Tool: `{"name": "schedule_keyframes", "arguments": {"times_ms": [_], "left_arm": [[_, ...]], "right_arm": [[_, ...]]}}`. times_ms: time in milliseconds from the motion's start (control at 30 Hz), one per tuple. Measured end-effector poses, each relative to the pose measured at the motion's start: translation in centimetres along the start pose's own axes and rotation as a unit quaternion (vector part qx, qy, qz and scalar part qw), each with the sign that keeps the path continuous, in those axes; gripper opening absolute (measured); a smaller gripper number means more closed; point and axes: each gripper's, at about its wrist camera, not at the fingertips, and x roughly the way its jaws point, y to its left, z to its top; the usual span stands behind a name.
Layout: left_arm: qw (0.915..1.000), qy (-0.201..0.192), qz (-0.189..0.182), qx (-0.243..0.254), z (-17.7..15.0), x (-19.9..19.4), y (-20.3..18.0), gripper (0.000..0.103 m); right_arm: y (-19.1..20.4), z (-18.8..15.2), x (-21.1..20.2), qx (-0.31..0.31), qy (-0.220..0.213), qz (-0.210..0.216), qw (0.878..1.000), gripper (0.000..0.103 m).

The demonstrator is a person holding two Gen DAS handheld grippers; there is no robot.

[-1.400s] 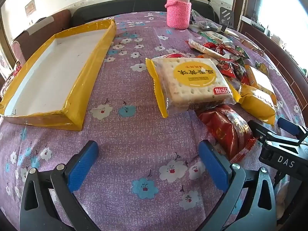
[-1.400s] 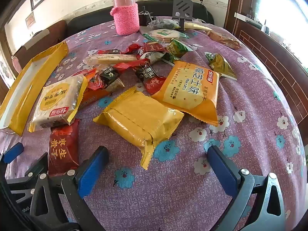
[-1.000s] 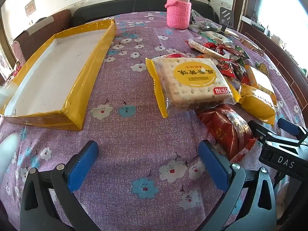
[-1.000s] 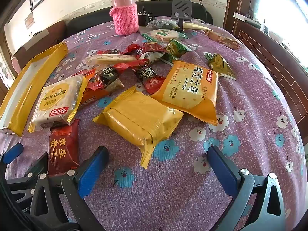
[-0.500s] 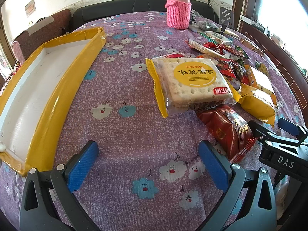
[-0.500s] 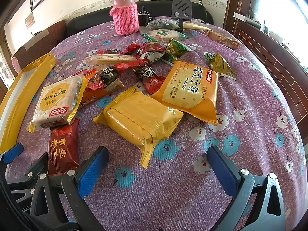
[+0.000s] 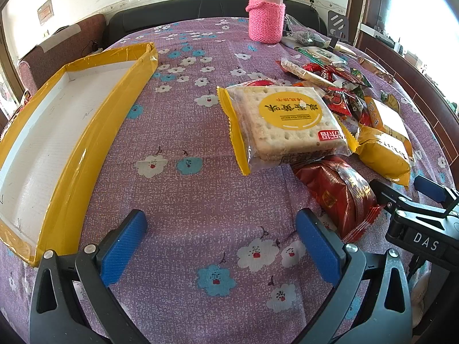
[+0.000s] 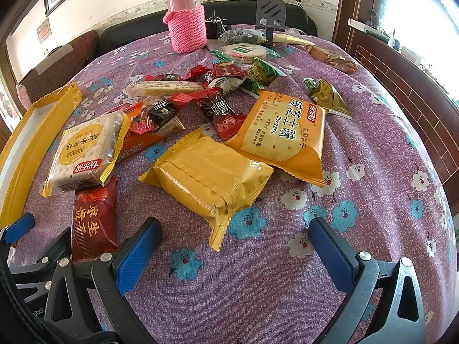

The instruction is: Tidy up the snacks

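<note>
Snacks are seen scattered over the desk [image 8: 373, 149] (purple floral cloth), mostly from 10 to 1 o'clock in the right wrist view. A plain yellow pack [image 8: 206, 177] is lying at 12 o'clock just ahead of the right hand-held gripper [image 8: 233, 253], w/ an orange biscuit pack [image 8: 284, 134] touching its far edge. A cracker pack [image 8: 86, 150] is resting at 10 o'clock, partly on a red pack [image 8: 93, 223]. Smaller wrapped sweets [image 8: 221, 114] are piled behind, approx. 11 to 12 o'clock. A pink-sleeved flask [image 8: 186, 23] is set upright at the far edge. A yellow tray [image 7: 86, 132] is seen at 10 o'clock in the left wrist view, well apart from the cracker pack. Both the left hand-held gripper [image 7: 221, 243] and the right one are held wide apart, nothing gripped.
</note>
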Motion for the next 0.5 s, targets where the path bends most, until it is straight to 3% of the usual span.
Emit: {"name": "schedule_keyframes", "arguments": {"times_ms": [133, 267, 400, 500], "left_arm": [[1.0, 0.007, 0.001, -0.004, 0.0, -0.2, -0.1, 0.103], [0.9991, 0.032, -0.013, 0.024, 0.2, -0.1, -0.4, 0.103], [0.9977, 0.034, -0.035, 0.048, -0.4, -0.7, -0.5, 0.102], [0.9971, 0.024, -0.05, 0.053, -1.2, -2.3, -0.2, 0.082]], "right_arm": [[0.0, -0.1, -0.2, -0.004, 0.003, 0.001, 1.0, 0.103], [0.1, 0.4, 0.1, -0.013, 0.013, 0.002, 1.0, 0.103], [0.3, 0.4, 0.3, -0.014, 0.018, 0.002, 1.0, 0.103], [0.1, -0.2, -0.2, -0.019, 0.018, 0.01, 1.0, 0.101]]}}
